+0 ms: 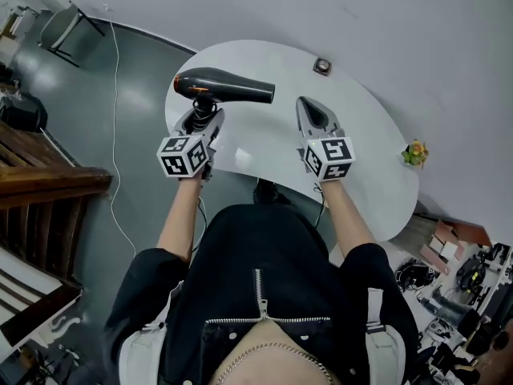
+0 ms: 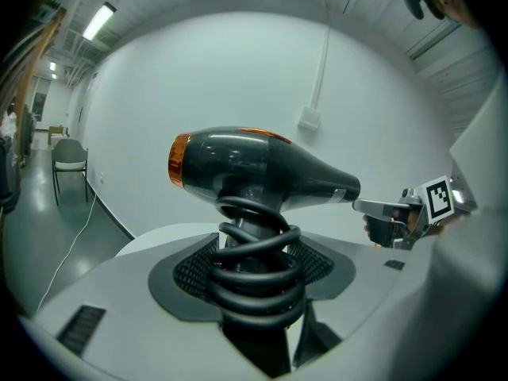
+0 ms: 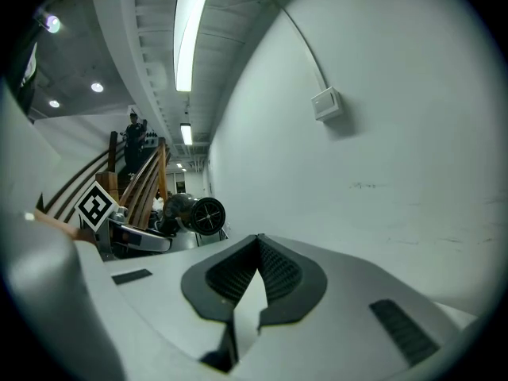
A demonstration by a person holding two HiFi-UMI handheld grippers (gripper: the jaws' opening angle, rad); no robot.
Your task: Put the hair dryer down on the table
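1. Head view first: the left hand-held gripper (image 1: 203, 117) has the hair dryer (image 1: 224, 87) up over the left part of the white table (image 1: 361, 135). The barrel is level and the nozzle points right.
2. Left gripper view, close in: the jaws are clamped on the hair dryer's (image 2: 254, 169) handle, right over the black cord (image 2: 255, 264) coiled round it. An orange ring shows at the rear of the barrel.
3. I cannot tell whether the handle's foot touches the table.
4. Over to the right hand-held gripper (image 1: 314, 112): it sits just right of the nozzle, over the table's middle, apart from the dryer.
5. Right gripper view: the jaws of the right hand-held gripper (image 3: 255, 248) are pressed together at the tips, with nothing between them. The dryer's round nozzle (image 3: 208, 215) faces this camera from the left.
6. On the table's far edge lies a small dark object (image 1: 322, 66), and a yellow-green thing (image 1: 414, 153) sits at the right end.
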